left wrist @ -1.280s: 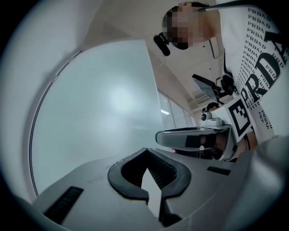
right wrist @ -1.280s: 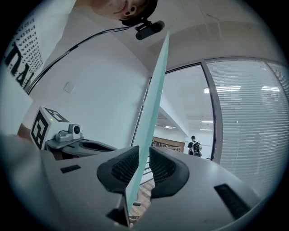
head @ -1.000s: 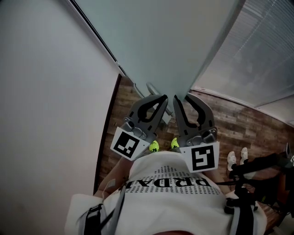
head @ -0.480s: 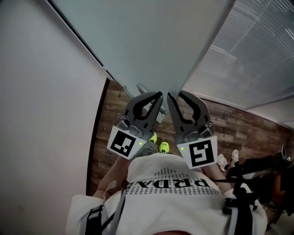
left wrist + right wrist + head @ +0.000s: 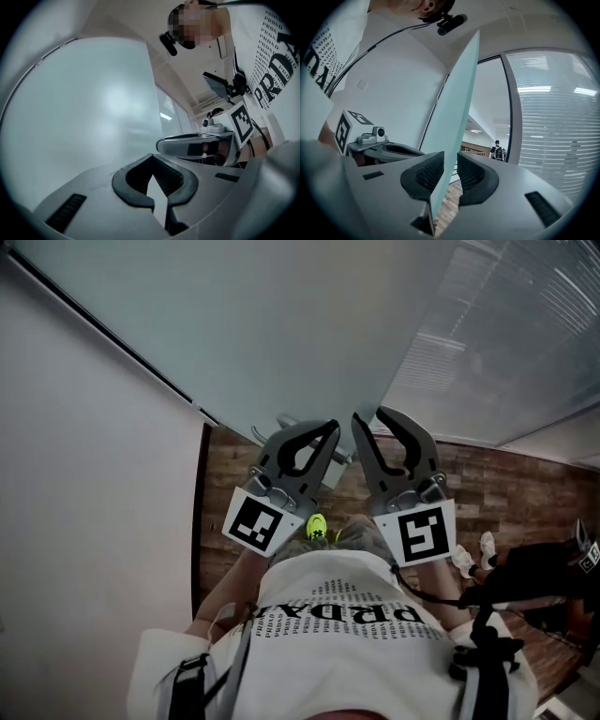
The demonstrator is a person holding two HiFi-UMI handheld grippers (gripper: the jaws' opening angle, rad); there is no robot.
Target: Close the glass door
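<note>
**Door edge sitting between the right gripper's parted jaws**

A white wall [image 5: 84, 521] is standing well to the left of the left gripper [image 5: 330, 430], and is meeting the wooden floor [image 5: 506, 484] below it. The left gripper is lying clenched, with its tips meeting in front. Only a pale wedge is showing through the gap behind them, and I cannot tell what it is.

The glass door [image 5: 281, 324], a frosted pane, is spreading ahead of this gripper and off to its left. Its free edge is coming down just to the right of the gripper's tips. Whether tips and glass are touching I cannot tell.

The right gripper [image 5: 370, 420] is sitting close beside the left one, on its right, with its jaws parted and straddling that edge. In the right gripper view the glass is running up between the ribbed pads [image 5: 426, 176]. It is keeping close to the left pad, while a strip of floor is showing between the glass and the right pad.

Each gripper is carrying a marker cube [image 5: 255, 524] at its rear, bearing a black-and-white square pattern. Behind the cubes, the person's white shirt [image 5: 347, 634] is showing rows of print reading "PRDA". Slatted blinds [image 5: 525, 334] are hanging to the right of the right gripper.
</note>
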